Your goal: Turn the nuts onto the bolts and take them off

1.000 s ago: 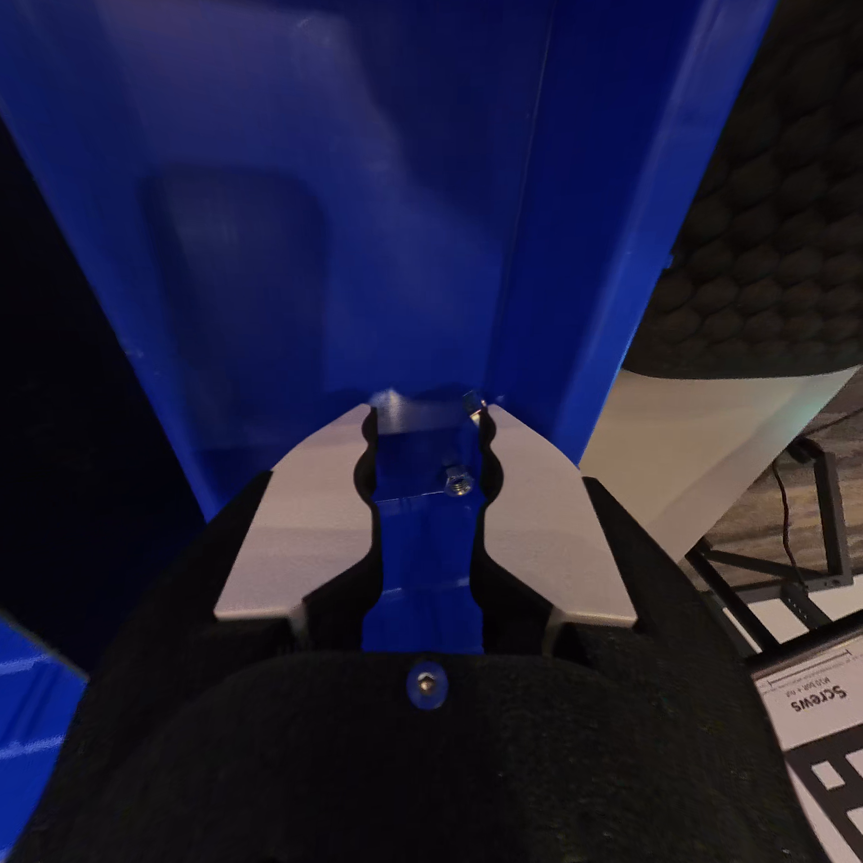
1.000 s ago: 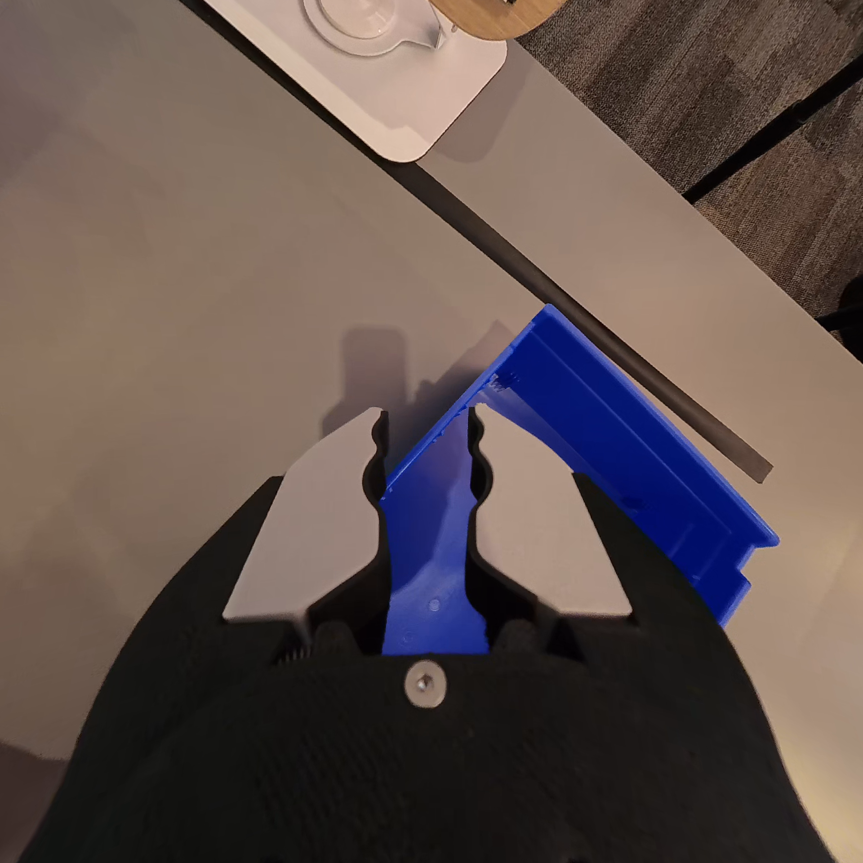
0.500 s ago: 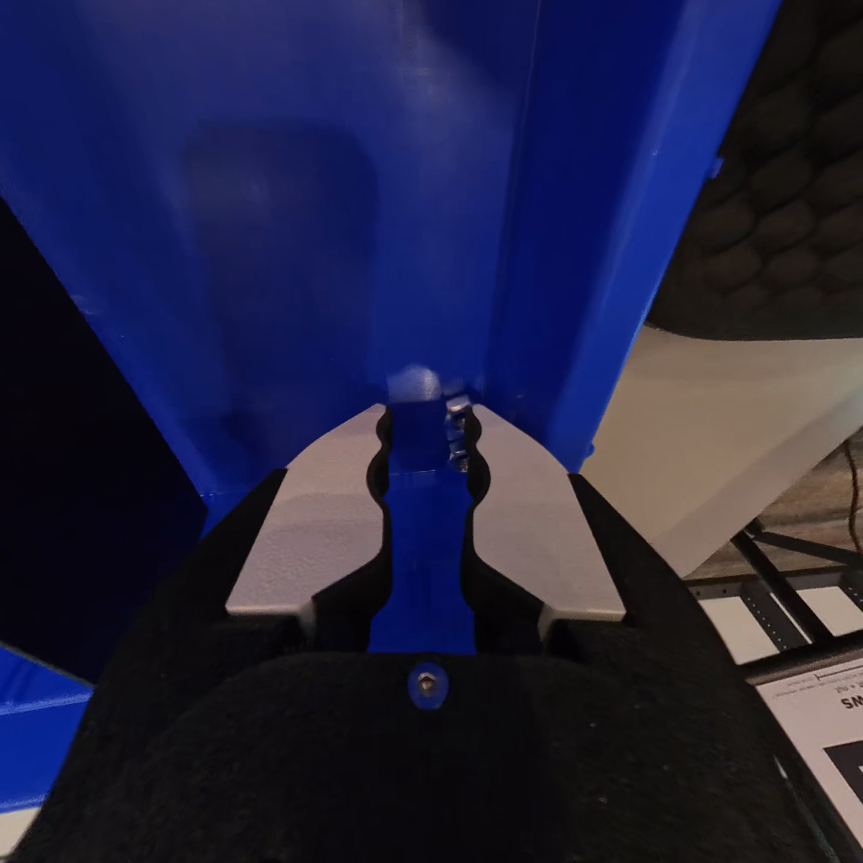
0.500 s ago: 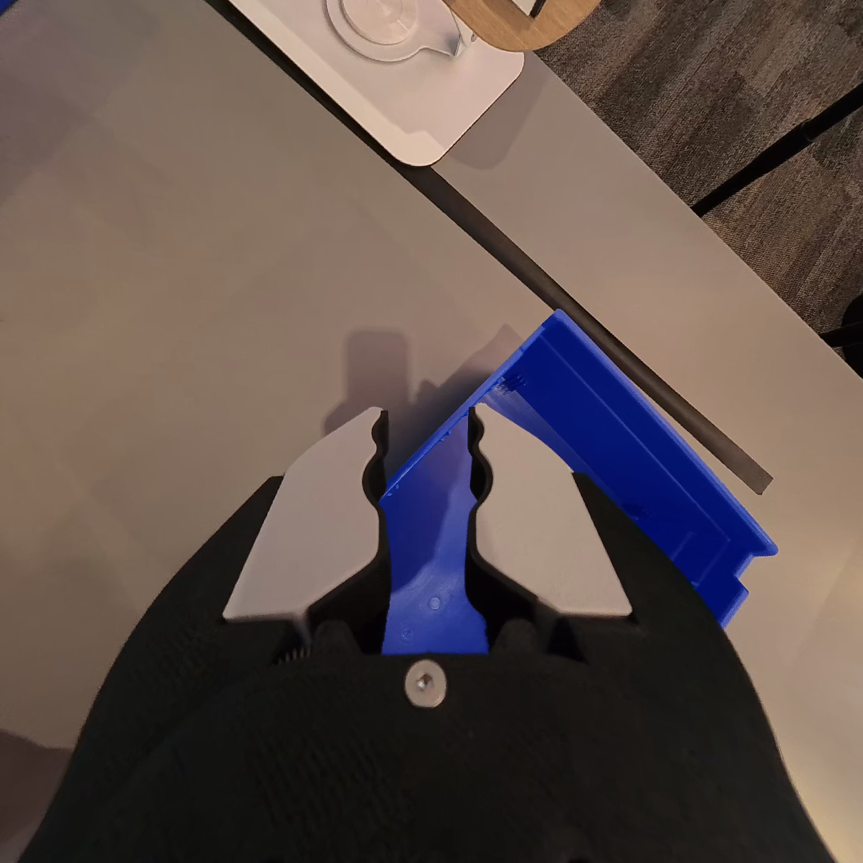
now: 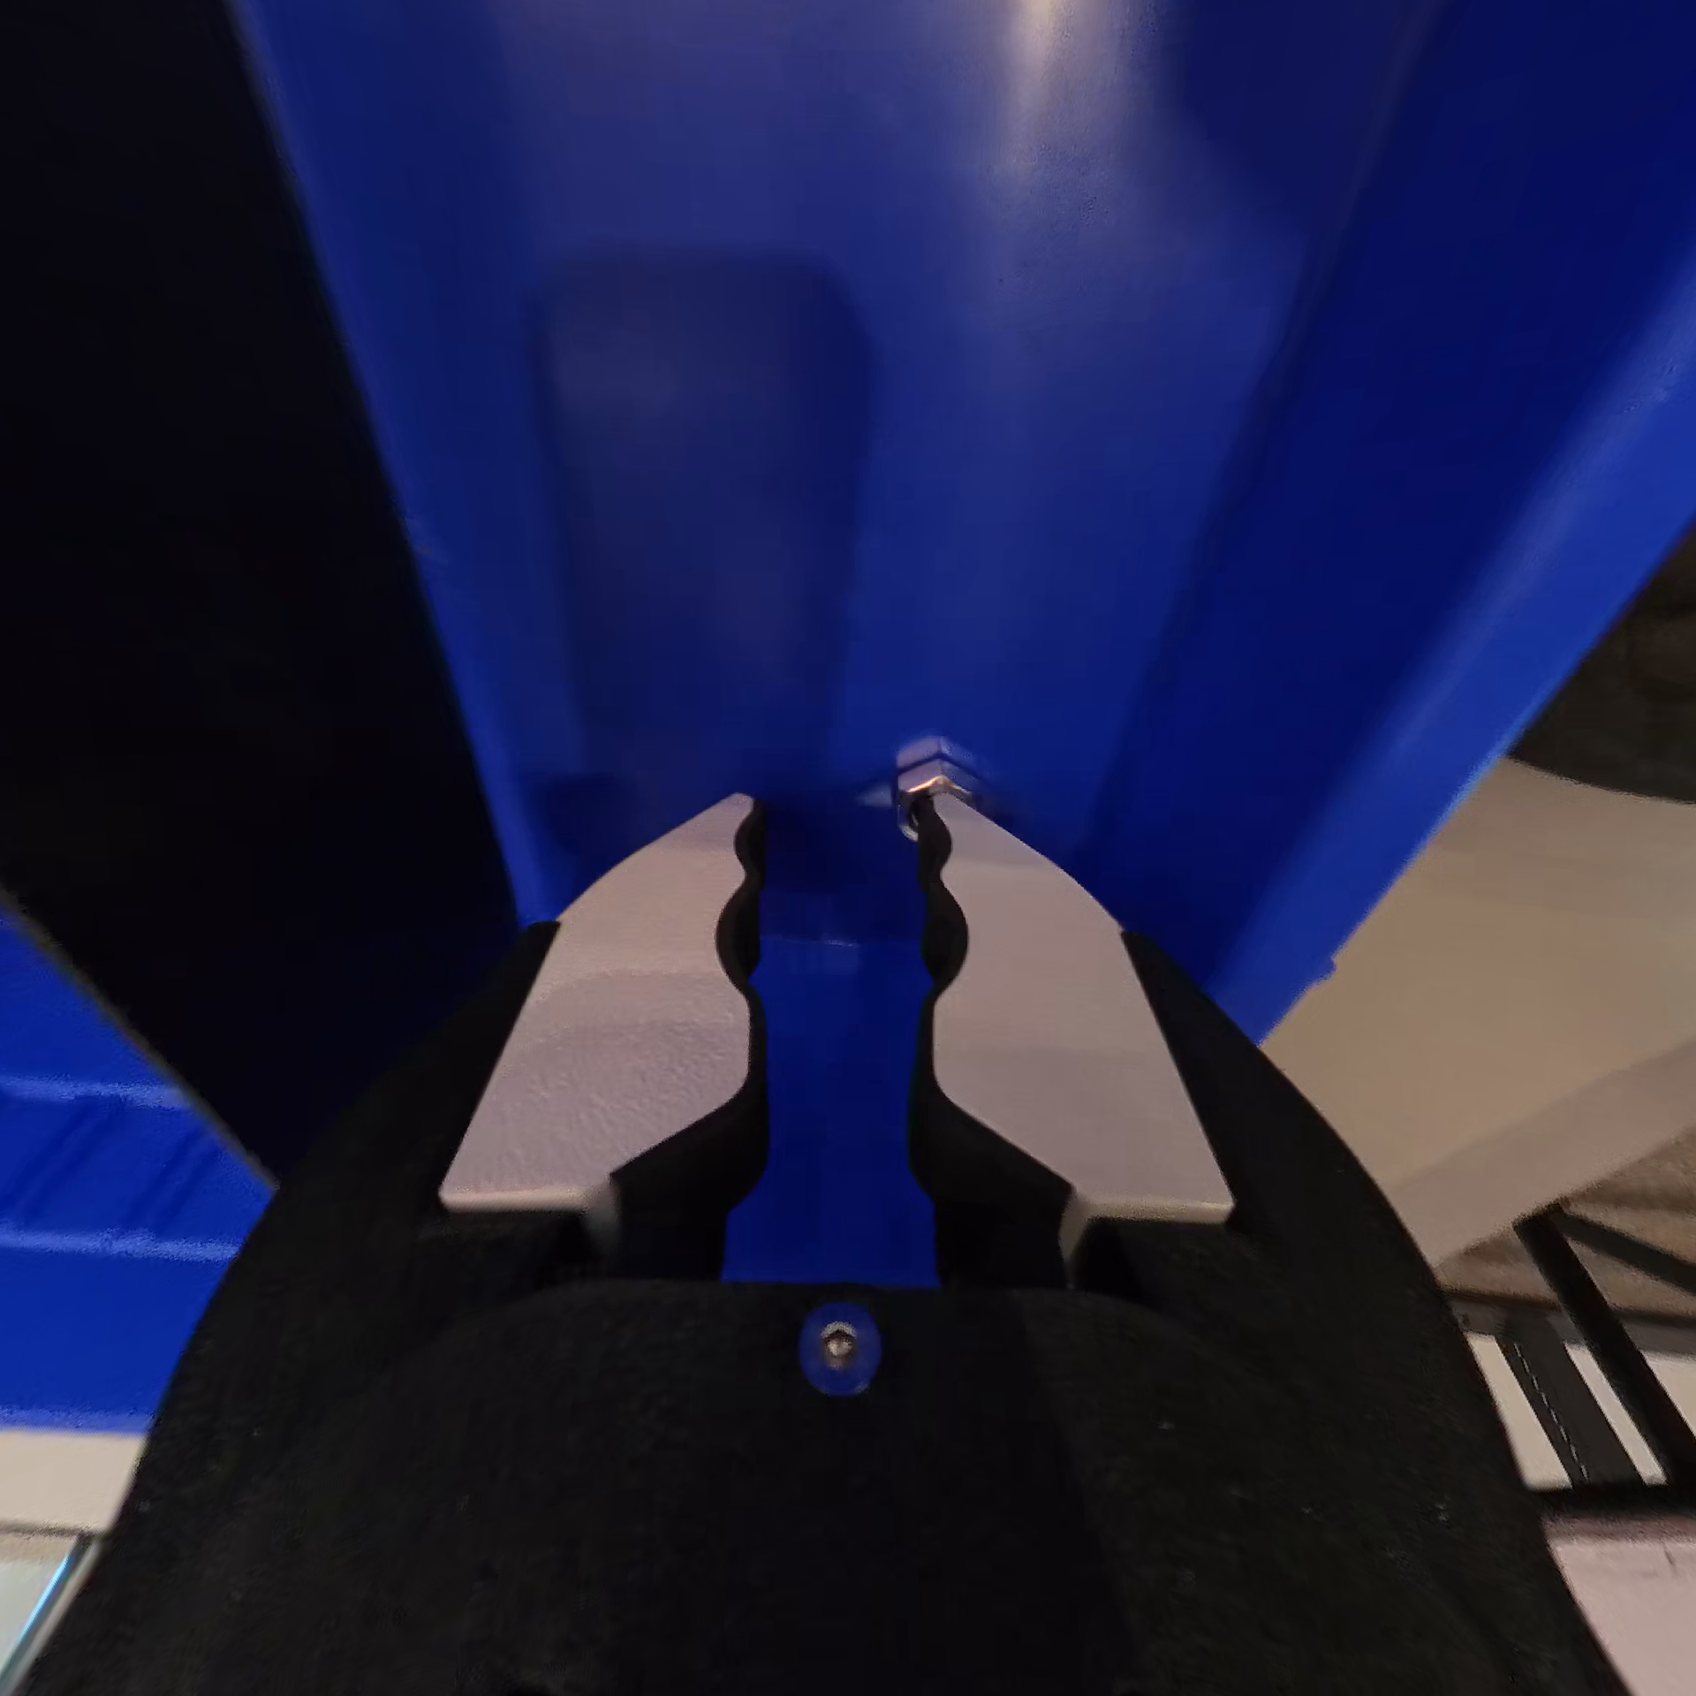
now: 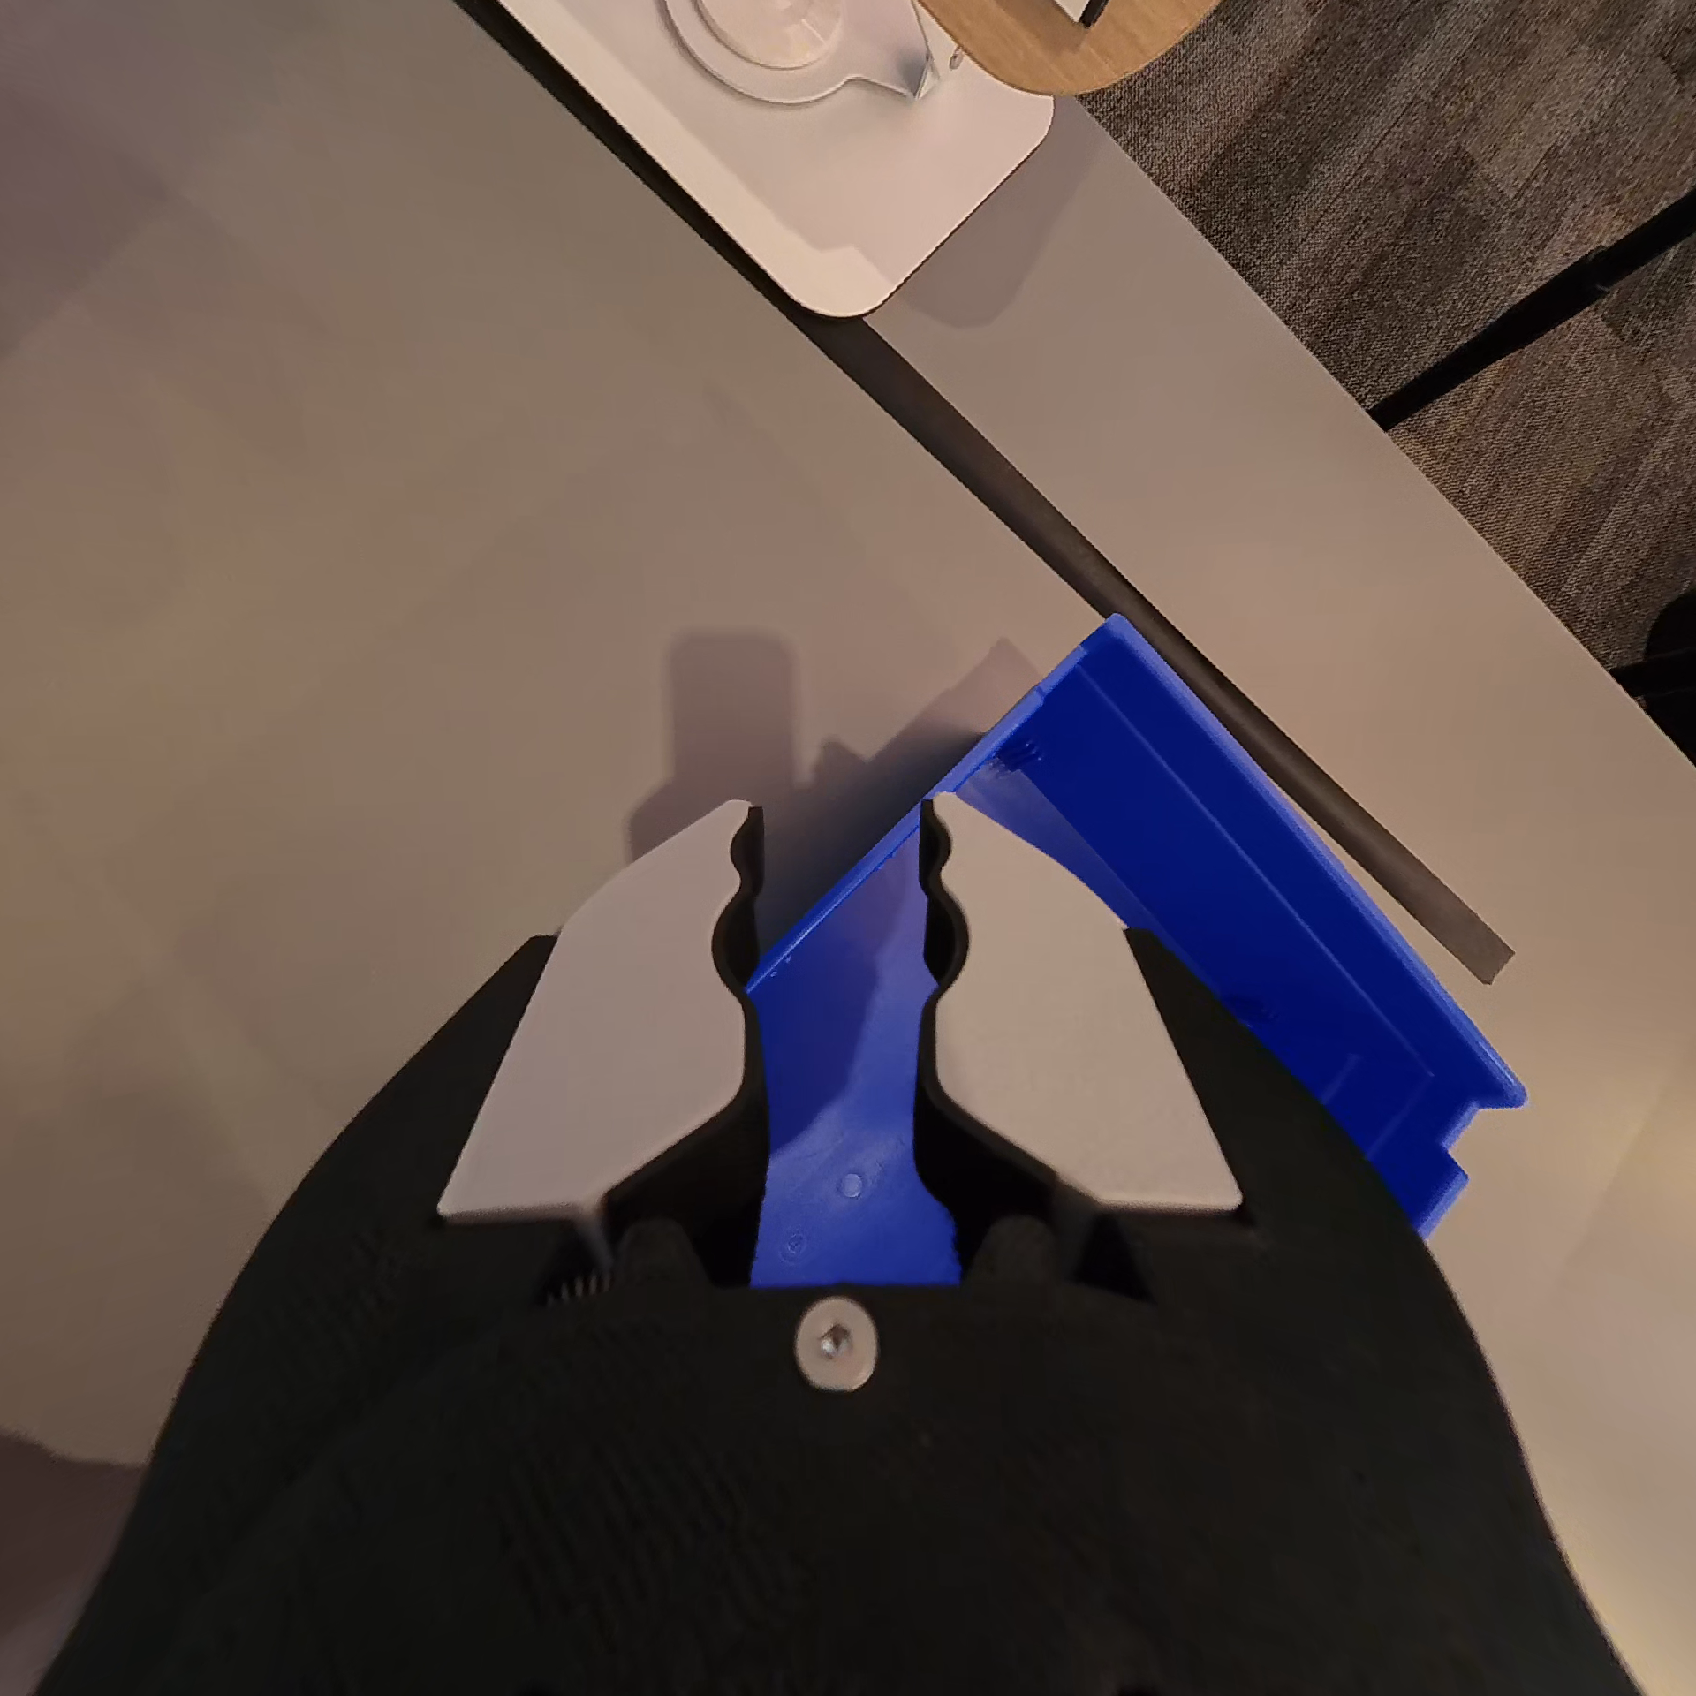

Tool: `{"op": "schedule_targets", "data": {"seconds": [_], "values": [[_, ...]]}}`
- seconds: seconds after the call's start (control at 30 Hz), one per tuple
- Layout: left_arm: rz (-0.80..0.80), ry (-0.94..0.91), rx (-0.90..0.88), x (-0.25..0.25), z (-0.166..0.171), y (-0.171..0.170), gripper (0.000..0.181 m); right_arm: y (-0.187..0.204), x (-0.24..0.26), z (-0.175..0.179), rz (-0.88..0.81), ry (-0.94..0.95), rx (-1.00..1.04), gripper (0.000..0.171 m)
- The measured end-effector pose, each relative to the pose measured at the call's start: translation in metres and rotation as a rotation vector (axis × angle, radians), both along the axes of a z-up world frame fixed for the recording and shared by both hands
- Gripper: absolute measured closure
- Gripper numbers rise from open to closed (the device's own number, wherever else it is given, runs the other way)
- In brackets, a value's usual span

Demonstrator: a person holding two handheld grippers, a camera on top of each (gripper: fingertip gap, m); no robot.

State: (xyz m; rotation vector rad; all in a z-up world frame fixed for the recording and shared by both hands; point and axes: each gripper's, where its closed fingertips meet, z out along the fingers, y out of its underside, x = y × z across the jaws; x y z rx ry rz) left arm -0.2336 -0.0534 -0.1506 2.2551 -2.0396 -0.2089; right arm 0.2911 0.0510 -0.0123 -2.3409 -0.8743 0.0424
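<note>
In the left wrist view my left gripper (image 5: pixel 840 808) reaches deep into a blue plastic bin (image 5: pixel 918 367). Its jaws stand a little apart with only the bin floor between them. A small silver nut (image 5: pixel 920 791) lies in the bin's corner, right at the tip of the right finger. No bolt is in view. In the right wrist view my right gripper (image 6: pixel 840 817) hovers over the near edge of a blue bin (image 6: pixel 1193 872) on the grey table (image 6: pixel 367 551). Its jaws are apart and hold nothing.
A white tray (image 6: pixel 826 184) with a clear glass piece and a wooden piece (image 6: pixel 1055 55) lies at the far side. A dark seam (image 6: pixel 1101 569) crosses the table behind the bin. In the left wrist view another blue bin (image 5: pixel 92 1239) stands at the left and a white sheet (image 5: pixel 1606 1432) at the lower right. The right tips stand about 25 centimetres off the dark seam (image 6: pixel 1101 569).
My left gripper has pushed deeper into the bin and its jaws have narrowed; the nut, once between the fingers, now sits at the right fingertip. My right gripper has rolled slightly over its bin.
</note>
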Motion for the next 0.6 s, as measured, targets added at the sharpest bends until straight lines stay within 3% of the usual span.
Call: {"op": "schedule_targets", "data": {"seconds": [0.17, 0.37, 0.6], "values": [[0.043, -0.072, 0.091, 0.021, 0.003, 0.015, 0.152, -0.001, 0.001, 0.0, 0.002, -0.002, 0.0, 0.138], [0.132, -0.217, -0.003, 0.034, 0.013, 0.006, 0.152, -0.002, 0.001, -0.001, 0.013, -0.019, -0.005, 0.138], [0.049, -0.112, 0.02, 0.026, -0.001, 0.002, 0.152, -0.003, 0.003, 0.003, 0.007, -0.009, 0.004, 0.138]]}}
